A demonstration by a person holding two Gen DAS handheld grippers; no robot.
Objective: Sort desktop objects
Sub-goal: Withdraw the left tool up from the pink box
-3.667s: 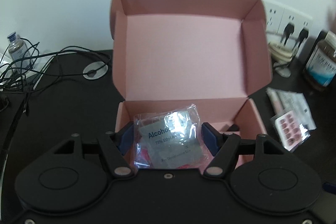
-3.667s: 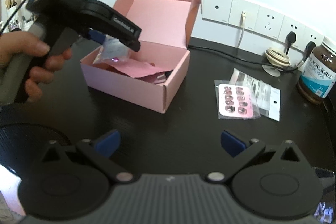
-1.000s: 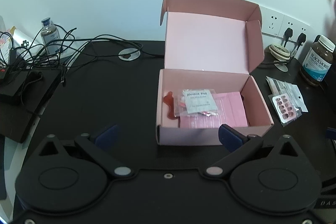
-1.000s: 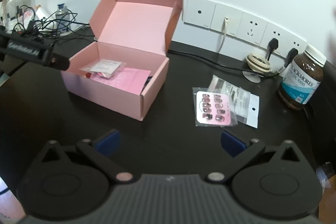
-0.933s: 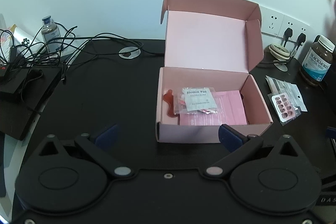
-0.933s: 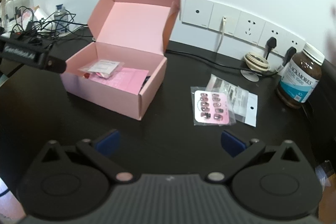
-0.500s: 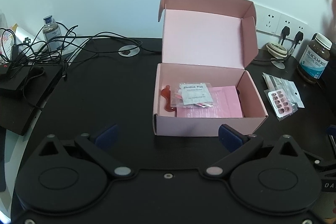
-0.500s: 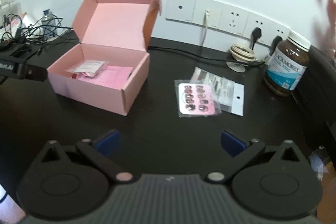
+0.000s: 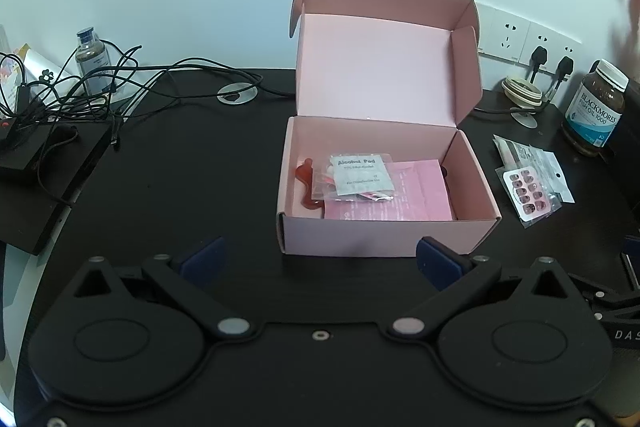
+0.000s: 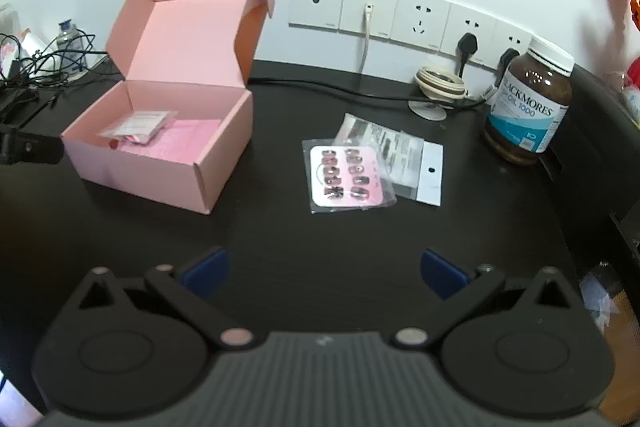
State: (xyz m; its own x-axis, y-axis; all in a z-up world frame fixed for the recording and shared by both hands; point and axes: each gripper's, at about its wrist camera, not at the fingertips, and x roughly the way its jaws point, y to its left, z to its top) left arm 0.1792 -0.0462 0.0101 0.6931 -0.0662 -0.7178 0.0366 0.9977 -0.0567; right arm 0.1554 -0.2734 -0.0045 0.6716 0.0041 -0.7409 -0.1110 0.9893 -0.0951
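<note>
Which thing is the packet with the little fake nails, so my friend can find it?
Start at the open pink box on the black desk. Beside it, toward the brown jar, lie clear packets. The nail packet is the top one, with a pink card holding two rows of small dark nails.

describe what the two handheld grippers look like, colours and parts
Both look alike: the left gripper and the right gripper each have a matte black body with two round discs, black linkage arms on silver pivot pins, and blue fingertips. The right one has a grey ribbed section in the middle.
</note>
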